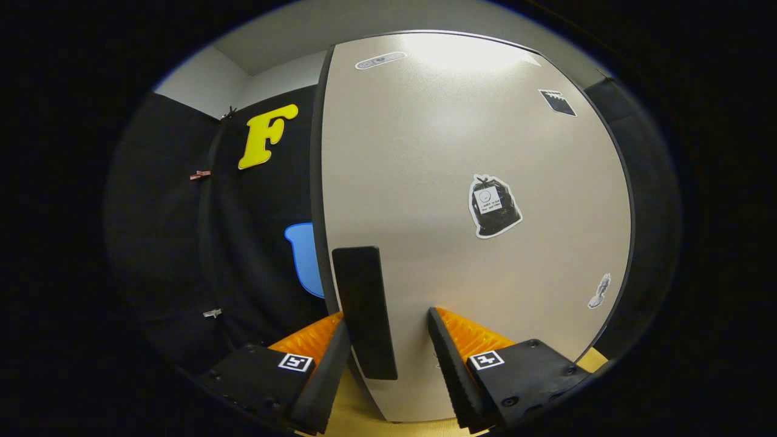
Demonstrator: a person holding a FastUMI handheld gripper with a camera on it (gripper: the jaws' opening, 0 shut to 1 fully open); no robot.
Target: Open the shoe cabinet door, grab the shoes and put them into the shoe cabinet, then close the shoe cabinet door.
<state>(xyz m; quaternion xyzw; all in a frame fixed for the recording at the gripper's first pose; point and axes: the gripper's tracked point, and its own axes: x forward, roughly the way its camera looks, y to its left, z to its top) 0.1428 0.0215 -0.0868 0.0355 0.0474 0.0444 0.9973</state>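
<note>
Straight ahead of the fingers, at twelve o'clock, the pale cabinet door (461, 200) is seen, its dark edge turned towards the booth wall at nine o'clock. A dark upright handle (363, 309) is fixed near that edge, presumably so the door can be swung from there. A bag sticker (494, 206) is stuck at two o'clock from the handle. The gripper (388, 358) is held moderately open, the handle lying between the fingers, close to the left one; contact cannot be judged. No shoes are seen.

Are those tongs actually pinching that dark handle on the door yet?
Not yet. The tongs are open: the handle stands between the fingers, near the left one, with a clear gap to the right one. Left contact: cannot tell.
</note>
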